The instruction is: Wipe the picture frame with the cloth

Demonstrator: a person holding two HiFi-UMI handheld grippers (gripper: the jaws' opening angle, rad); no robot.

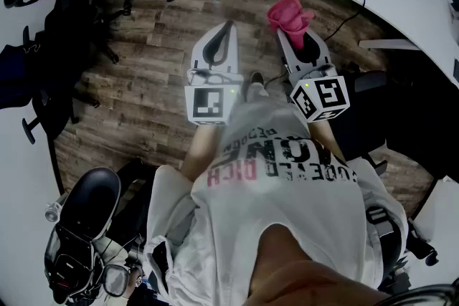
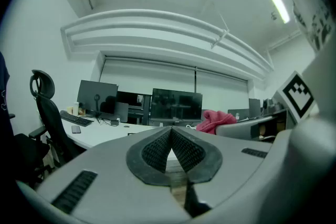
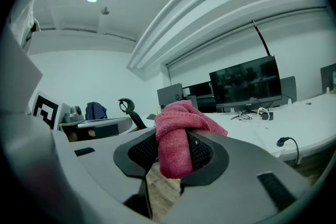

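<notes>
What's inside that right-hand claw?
A pink cloth, pinched between the jaws of the right gripper. Its bunched top sticks out; the squeezed part is hidden between them.

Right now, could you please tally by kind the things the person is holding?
Grippers: 2, the left gripper, shut and empty, and the right gripper, shut on the pink cloth
Pink cloth: 1
Total: 3

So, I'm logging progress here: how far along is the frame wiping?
Done: the cloth is gripped in the right gripper. In hand: both grippers hang over the wooden floor, the left gripper shut and empty. Left: all the wiping; no picture frame shows in any view.
</notes>
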